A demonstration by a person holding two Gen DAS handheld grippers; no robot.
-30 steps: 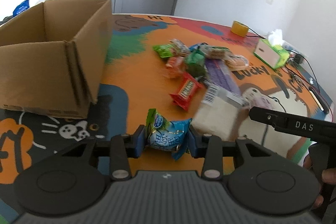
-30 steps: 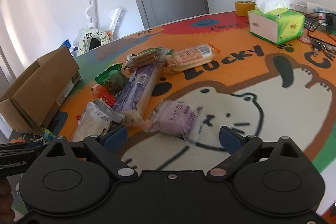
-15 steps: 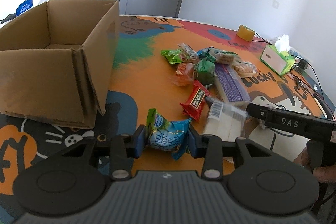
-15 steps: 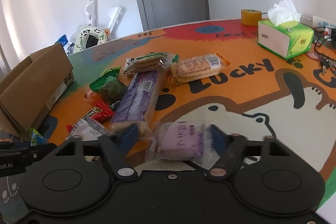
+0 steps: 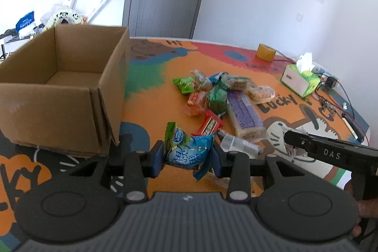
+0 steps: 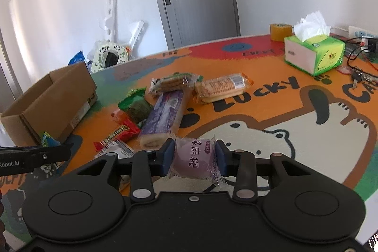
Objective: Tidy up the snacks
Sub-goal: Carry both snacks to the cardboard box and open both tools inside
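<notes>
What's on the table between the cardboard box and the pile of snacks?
Nothing: in the left wrist view, the stretch between the cardboard box and the pile of snacks is bare painted table, green and orange.

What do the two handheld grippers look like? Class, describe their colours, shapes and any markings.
Both are matte black. The left gripper and the right gripper each have blue pads on the jaws, black linkage bars with silver rivets, and two round discs on a wide body. The left body has a ribbed grey panel. Side bars carry white lettering: "DAS" on the right one, "Robot.AI" on the left one.
</notes>
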